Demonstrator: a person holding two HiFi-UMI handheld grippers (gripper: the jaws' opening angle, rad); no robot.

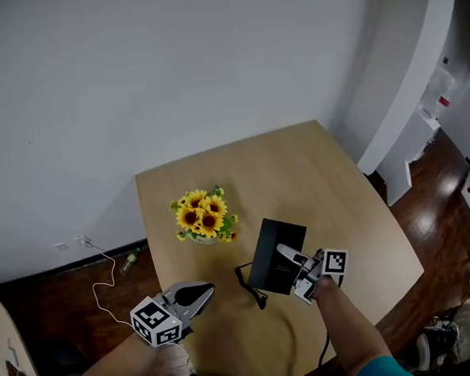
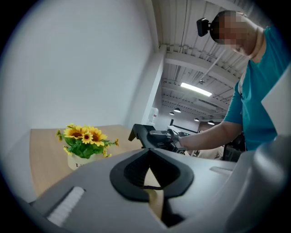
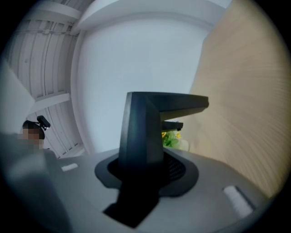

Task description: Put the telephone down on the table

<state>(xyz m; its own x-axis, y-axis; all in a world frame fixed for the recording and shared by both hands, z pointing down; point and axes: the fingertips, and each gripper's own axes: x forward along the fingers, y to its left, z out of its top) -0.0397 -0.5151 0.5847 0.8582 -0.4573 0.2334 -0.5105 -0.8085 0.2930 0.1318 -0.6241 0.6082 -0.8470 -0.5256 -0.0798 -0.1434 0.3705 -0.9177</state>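
This looks like an office interior. A light wooden counter (image 1: 339,208) stands by a plain white wall (image 1: 172,68) on dark wood flooring (image 1: 427,211). Strip lights (image 2: 195,89) hang under an exposed ceiling (image 2: 182,27), upper right in the left gripper view.

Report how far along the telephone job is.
Done: the right gripper clamps the telephone above the table. In hand: it hangs tilted, apparently not yet resting on the wood. Remaining: set it down, release. The left gripper is empty.

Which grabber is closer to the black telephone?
Right. The right gripper is clamped on the telephone; the left gripper hangs apart, to its left.
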